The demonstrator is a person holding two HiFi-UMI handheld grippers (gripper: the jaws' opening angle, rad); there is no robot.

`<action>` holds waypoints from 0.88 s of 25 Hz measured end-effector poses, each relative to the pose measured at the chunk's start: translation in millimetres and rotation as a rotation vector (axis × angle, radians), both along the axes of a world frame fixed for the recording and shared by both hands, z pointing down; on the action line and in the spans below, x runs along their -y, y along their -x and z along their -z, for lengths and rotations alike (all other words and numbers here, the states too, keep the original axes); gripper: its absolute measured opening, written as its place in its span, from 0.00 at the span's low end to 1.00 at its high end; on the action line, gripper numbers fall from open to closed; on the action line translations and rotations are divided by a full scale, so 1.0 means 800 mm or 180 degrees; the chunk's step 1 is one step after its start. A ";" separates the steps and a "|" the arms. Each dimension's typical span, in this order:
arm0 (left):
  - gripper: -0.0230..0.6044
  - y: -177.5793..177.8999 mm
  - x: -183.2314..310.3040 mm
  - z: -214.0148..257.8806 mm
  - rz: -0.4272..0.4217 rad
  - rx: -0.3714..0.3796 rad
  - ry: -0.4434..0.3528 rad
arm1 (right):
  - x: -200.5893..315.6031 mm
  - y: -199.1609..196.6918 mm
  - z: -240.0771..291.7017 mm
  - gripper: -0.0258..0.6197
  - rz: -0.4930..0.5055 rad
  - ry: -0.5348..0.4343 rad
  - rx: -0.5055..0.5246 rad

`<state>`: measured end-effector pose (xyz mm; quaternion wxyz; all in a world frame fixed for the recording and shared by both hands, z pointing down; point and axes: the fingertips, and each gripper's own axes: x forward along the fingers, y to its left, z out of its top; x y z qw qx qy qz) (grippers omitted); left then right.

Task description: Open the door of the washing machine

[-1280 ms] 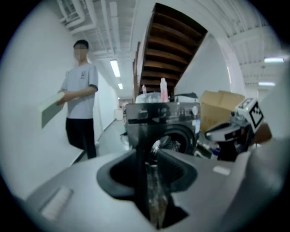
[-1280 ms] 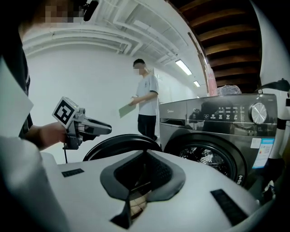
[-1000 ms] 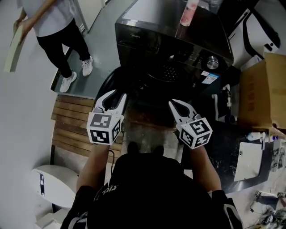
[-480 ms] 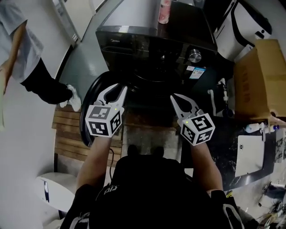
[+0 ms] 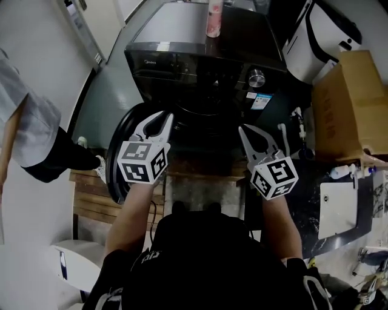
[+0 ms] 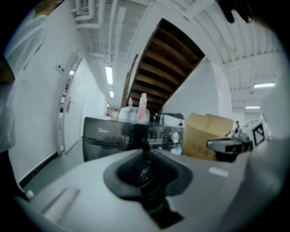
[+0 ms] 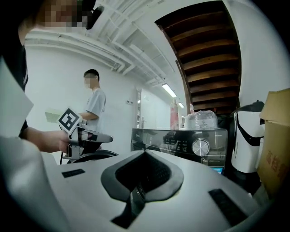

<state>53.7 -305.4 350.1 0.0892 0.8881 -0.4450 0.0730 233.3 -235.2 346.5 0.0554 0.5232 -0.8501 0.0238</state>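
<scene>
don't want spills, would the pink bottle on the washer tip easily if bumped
Probably: the pink bottle is tall and narrow, standing upright, so a nudge may topple it. The washer top looks smooth, so it might also slide.

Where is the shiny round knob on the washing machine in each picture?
Head view: knob right of centre, near the top, on the washing machine.
Left gripper view: knob just right of centre.
Right gripper view: knob right of centre.
Shared landmark: the pink bottle on the machine's top, left of the knob in every view.
</scene>
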 end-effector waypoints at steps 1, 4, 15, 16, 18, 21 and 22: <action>0.13 0.001 0.001 0.000 0.0004 -0.0003 -0.0005 | 0.001 -0.002 0.001 0.03 -0.0010 -0.0008 0.0009; 0.12 0.007 0.003 0.001 0.0028 -0.0004 -0.0016 | 0.003 -0.003 -0.001 0.03 -0.0017 0.0002 0.0004; 0.10 0.022 0.012 0.004 0.0096 0.0010 -0.0036 | 0.015 0.008 0.001 0.03 0.0032 0.0000 0.0033; 0.10 0.023 0.012 0.003 0.0099 0.0008 -0.0033 | 0.015 0.009 0.000 0.03 0.0039 0.0001 0.0031; 0.10 0.023 0.013 0.002 0.0103 0.0002 -0.0032 | 0.016 0.011 -0.001 0.03 0.0051 0.0004 0.0031; 0.10 0.023 0.015 0.002 0.0093 -0.0001 -0.0036 | 0.018 0.012 -0.002 0.03 0.0056 0.0008 0.0044; 0.10 0.023 0.016 0.002 0.0087 0.0001 -0.0037 | 0.018 0.012 -0.003 0.03 0.0055 0.0010 0.0049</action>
